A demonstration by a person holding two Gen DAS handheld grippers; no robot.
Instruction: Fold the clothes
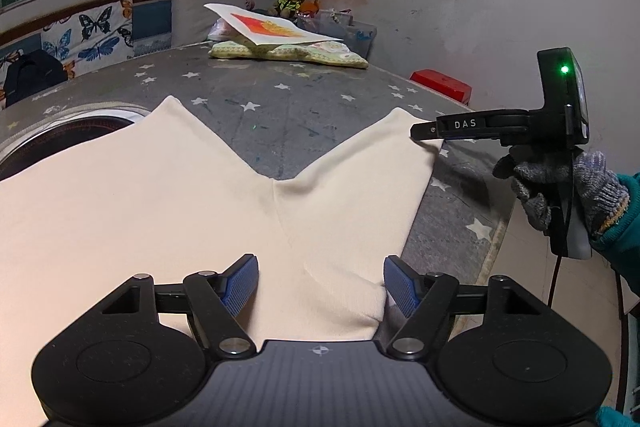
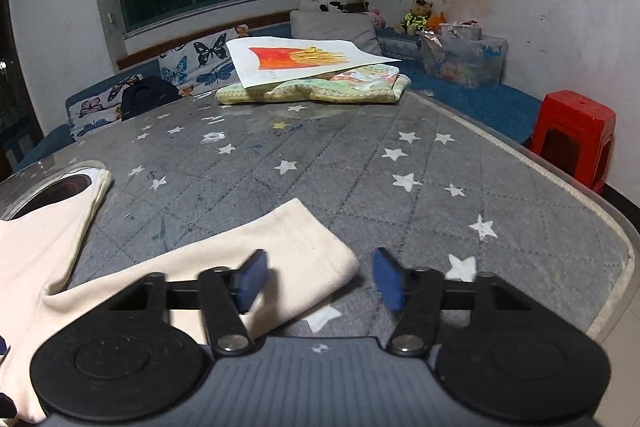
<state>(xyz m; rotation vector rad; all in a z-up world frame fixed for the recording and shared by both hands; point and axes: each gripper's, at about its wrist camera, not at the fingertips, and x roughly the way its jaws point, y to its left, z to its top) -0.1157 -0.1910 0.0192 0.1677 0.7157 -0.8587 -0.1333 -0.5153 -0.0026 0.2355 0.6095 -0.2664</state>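
A cream garment (image 1: pixel 168 211) lies spread flat on the grey star-printed worktop (image 1: pixel 280 115), two sleeve-like ends pointing away from me in a V. My left gripper (image 1: pixel 320 285) hovers over the near fabric with its blue fingers (image 1: pixel 240 287) spread wide, holding nothing. My right gripper (image 2: pixel 320 279) is likewise open; its fingers (image 2: pixel 252 277) straddle the hemmed end of the right sleeve (image 2: pixel 304 251) without closing on it. In the left view, that gripper (image 1: pixel 424 133) shows side-on, held by a gloved hand (image 1: pixel 568 187), its tip at the sleeve's corner; I cannot tell whether it touches the cloth. At the far worktop edge, a painted sheet (image 2: pixel 304 61) rests on a folded patterned cloth (image 2: pixel 320 89). A red stool (image 2: pixel 572 135) stands beside the worktop on the right.
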